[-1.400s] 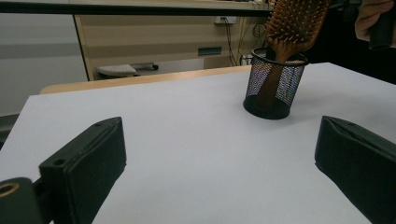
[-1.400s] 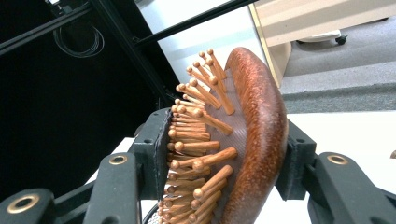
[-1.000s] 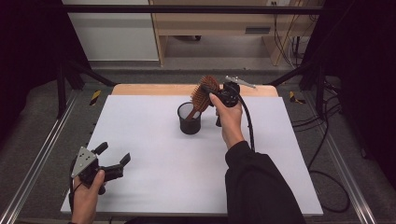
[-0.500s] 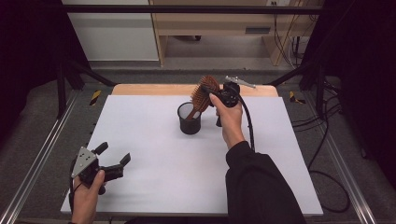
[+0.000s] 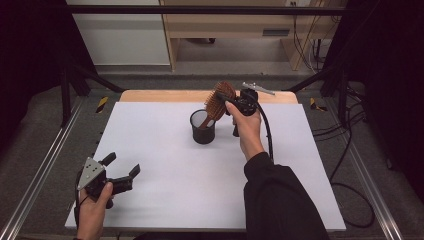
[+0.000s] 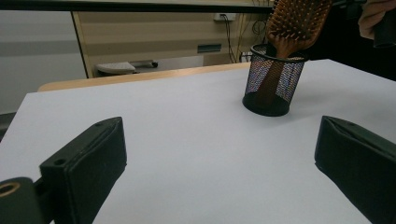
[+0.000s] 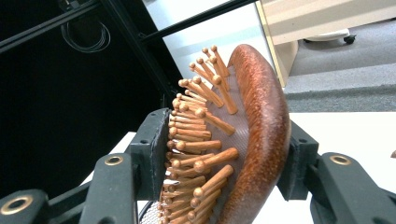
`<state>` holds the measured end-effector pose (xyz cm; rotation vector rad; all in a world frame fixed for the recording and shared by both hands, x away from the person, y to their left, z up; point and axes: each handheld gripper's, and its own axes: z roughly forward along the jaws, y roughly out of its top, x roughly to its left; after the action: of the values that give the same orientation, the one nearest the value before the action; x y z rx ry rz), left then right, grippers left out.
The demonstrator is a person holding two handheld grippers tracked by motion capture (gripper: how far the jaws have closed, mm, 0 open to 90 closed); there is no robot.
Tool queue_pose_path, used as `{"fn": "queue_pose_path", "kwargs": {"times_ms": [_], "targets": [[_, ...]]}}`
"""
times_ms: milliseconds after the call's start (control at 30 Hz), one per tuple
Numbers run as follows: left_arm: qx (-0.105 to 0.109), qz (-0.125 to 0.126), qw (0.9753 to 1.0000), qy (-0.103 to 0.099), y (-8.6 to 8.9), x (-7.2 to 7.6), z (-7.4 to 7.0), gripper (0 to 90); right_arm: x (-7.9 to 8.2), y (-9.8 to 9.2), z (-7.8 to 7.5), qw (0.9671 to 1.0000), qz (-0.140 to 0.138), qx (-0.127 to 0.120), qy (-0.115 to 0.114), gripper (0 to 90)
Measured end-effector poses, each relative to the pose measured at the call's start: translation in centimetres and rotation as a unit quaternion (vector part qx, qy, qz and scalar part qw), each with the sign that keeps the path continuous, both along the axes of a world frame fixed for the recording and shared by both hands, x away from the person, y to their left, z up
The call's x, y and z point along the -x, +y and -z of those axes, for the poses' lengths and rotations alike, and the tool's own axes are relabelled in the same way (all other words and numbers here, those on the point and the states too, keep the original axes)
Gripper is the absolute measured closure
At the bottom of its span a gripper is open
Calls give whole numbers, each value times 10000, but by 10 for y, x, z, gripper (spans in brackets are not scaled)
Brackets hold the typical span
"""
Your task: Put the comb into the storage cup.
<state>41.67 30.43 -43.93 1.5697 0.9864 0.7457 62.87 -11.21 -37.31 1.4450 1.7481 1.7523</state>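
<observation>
Placement looks nearly done: the brown wooden paddle hairbrush (image 5: 218, 100) stands tilted with its handle inside the black wire-mesh cup (image 5: 202, 127) mid-desk, yet the right hand-held gripper (image 5: 235, 104) clamps its bristled head. Letting go and pulling clear remain. The left hand-held gripper (image 5: 121, 172) hangs open, empty, over the white desk (image 5: 165, 170)'s near corner.

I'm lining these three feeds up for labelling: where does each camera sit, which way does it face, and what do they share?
High view: above the person's side, looking forward and down on the white table; both forearms show, with the left gripper and right gripper.
Left gripper view: low over the table between its open jaws, facing the mesh cup.
Right gripper view: along its jaws, clamped on the hairbrush head.
Shared: the hairbrush, its handle in the cup, appears in all three.
</observation>
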Motion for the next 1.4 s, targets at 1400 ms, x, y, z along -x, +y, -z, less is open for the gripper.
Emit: {"fn": "queue_pose_path", "kwargs": {"times_ms": [1400], "targets": [[-4,12,10000,19,0,0,0,26,-1,1,0,9998,35,206,-68,285]]}}
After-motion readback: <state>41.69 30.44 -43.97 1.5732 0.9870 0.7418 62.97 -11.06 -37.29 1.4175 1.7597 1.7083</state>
